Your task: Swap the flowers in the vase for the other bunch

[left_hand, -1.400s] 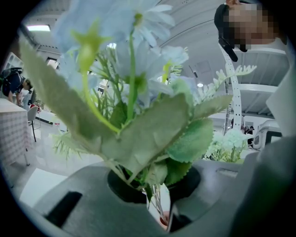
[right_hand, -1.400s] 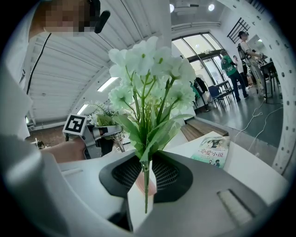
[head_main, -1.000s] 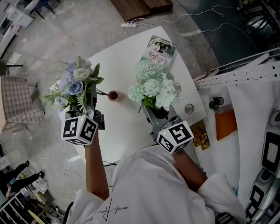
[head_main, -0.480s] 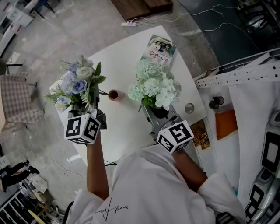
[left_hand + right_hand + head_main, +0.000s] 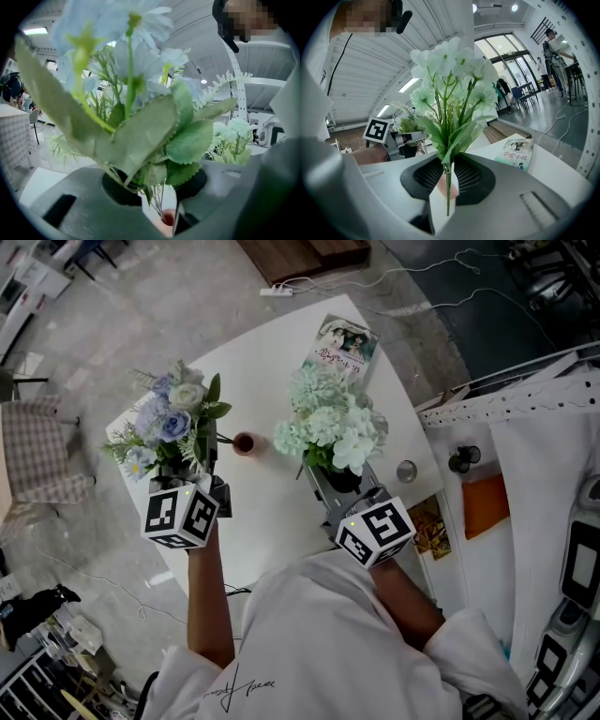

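My left gripper [image 5: 208,457] carries a blue and lavender bunch [image 5: 169,418] upright over the left of the white table [image 5: 272,512]. Its jaws have just been opening. In the left gripper view the thin stems [image 5: 157,199] stand loose in the gap of the gripper [image 5: 159,206], with table showing on both sides, and the leaves rest on the jaw bodies. A small reddish-brown vase [image 5: 243,442] stands empty just right of that bunch and shows beyond the stems [image 5: 167,218]. My right gripper [image 5: 323,474] is shut on the stem [image 5: 448,187] of a pale green-white bunch [image 5: 330,427].
A book [image 5: 341,345] lies at the table's far corner. A small round disc [image 5: 405,472] sits near the right edge. White and orange equipment [image 5: 487,502] stands right of the table; a checked chair [image 5: 37,446] is off to the left.
The left gripper and the blue bunch have shifted slightly right, toward the vase. The right gripper and its bunch have stayed put.
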Tool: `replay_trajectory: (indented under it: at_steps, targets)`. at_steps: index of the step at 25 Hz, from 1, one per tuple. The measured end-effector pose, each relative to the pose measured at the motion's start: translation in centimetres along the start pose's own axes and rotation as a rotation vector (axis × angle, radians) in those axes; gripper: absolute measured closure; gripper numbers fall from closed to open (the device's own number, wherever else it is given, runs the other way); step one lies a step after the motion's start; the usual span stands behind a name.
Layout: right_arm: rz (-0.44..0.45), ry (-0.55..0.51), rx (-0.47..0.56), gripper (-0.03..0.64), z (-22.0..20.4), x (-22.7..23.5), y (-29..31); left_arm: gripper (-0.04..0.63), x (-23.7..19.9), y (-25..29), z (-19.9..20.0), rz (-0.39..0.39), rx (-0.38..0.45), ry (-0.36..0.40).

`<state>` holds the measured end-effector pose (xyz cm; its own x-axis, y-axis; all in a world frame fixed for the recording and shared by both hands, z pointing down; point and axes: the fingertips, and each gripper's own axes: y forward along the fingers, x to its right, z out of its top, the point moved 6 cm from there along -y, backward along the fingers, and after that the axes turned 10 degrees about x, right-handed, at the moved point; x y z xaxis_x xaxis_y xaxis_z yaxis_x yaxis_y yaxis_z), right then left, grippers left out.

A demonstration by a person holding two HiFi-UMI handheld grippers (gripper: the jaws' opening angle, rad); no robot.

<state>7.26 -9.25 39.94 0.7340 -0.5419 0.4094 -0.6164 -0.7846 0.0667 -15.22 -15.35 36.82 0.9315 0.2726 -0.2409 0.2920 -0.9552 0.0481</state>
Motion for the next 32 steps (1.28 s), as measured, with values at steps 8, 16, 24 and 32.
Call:
replay_trajectory:
  at_steps: [8,16,24,32]
  targets:
    - [-0.003,0.002,0.000,0.545,-0.1,0.1,-0.1,0.446,0.3,0.1,-0.4,-0.013,-0.003,-0.008]
    - [-0.002,0.001,0.002,0.545,0.0,-0.1,0.0,0.426,0.5,0.0,-0.8,-0.033,-0.017,-0.014]
    - [-0.003,0.001,0.004,0.545,-0.1,0.1,-0.1,0.389,1.0,0.1,-1.7,-0.053,-0.033,-0.019]
    - [-0.001,0.000,0.001,0.545,-0.1,0.0,-0.2,0.348,1.5,0.1,-2.7,-0.071,-0.060,-0.030]
